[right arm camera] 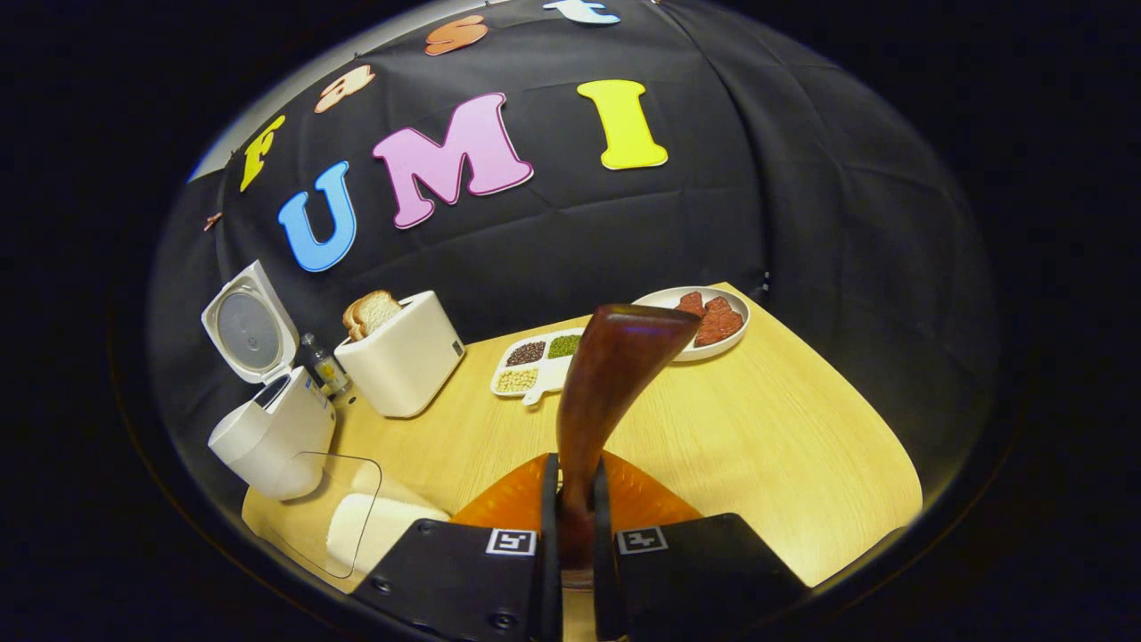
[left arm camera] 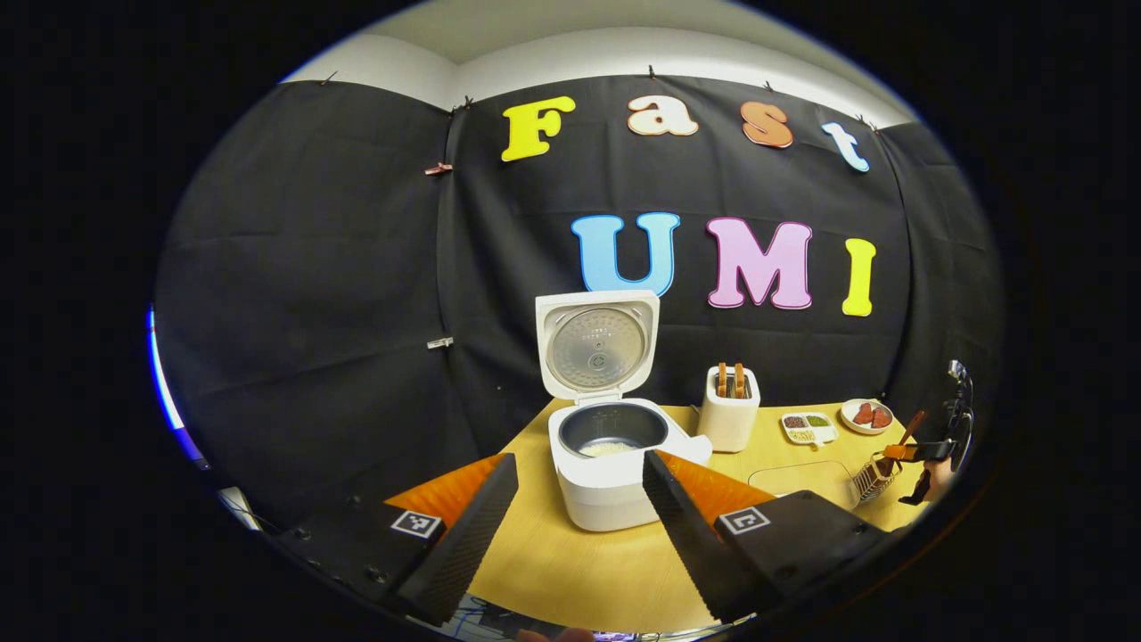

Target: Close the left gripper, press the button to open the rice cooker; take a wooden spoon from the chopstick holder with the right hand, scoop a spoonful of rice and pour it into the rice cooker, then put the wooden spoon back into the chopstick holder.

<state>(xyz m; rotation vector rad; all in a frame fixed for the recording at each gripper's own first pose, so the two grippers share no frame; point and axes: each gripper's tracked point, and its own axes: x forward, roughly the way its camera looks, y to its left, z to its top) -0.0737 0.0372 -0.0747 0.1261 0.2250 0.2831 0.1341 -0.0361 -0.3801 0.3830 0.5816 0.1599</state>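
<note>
Wooden spoon (right arm camera: 615, 374) clamped in the right hand-held gripper (right arm camera: 575, 526) above the chopstick holder (left arm camera: 874, 477), left hand-held gripper (left arm camera: 579, 508) spread apart; a tilted descent could snag the holder's rim.

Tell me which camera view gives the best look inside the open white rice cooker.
The left gripper view. There the open white rice cooker faces the camera with its lid raised, so the dark inner pot and some white rice at its bottom are visible. In the right gripper view the rice cooker sits far off, seen from the side, its inside hidden.
</note>
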